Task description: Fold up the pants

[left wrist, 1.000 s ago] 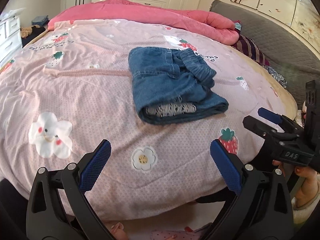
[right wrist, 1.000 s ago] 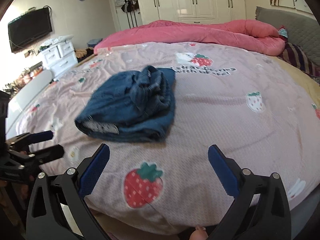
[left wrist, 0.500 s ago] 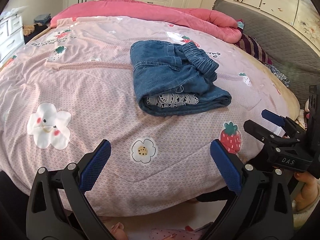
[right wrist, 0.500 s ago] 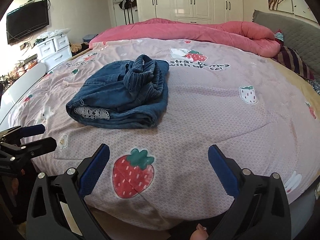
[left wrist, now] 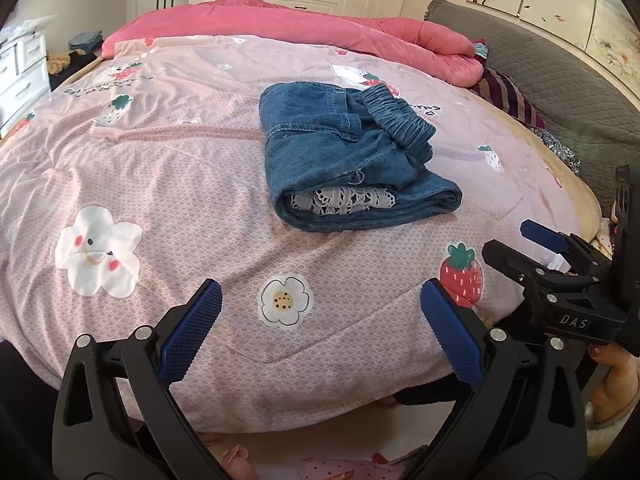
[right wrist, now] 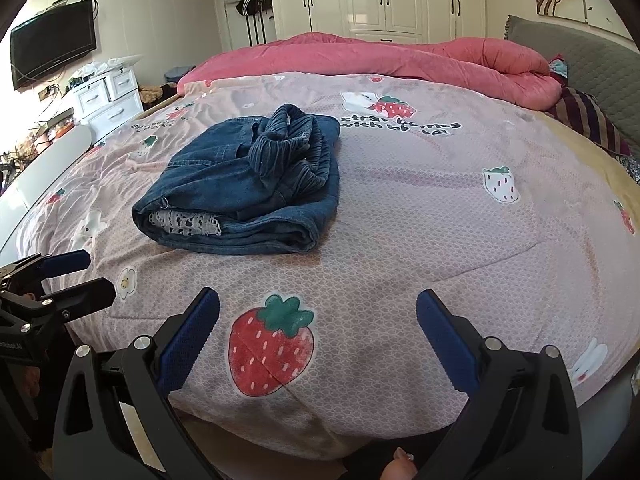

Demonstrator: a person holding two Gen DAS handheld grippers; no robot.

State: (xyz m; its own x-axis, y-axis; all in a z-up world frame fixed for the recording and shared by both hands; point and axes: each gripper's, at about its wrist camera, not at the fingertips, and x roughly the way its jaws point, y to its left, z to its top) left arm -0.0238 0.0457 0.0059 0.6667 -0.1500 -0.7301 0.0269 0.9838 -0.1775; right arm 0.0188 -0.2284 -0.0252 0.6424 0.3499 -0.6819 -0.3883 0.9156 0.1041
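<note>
The pants (left wrist: 352,160) lie folded into a thick denim bundle just above the middle of the left wrist view, resting on the pink strawberry quilt (left wrist: 160,184). The gathered waistband (left wrist: 400,120) is heaped on top toward the upper right of the bundle, and a strip of white lace trim (left wrist: 344,202) peeps from the open end facing the cameras.

Over the last second both claws have backed off toward the foot of the bed: the bundle now sits a little higher and farther up the frame, and more of the quilt's near edge shows at the bottom. The bundle itself has kept its shape. The left claw (left wrist: 320,332) hangs released at the bottom of its view, jaws wide apart and holding nothing, well apart from the denim. The right claw (right wrist: 318,338) is likewise spread and empty over the big strawberry print (right wrist: 272,348).

To my eye that retreat means the folding is essentially finished. The waistband looks lumpy, not flat, so a tidier result might call for one more smoothing pass.
</note>
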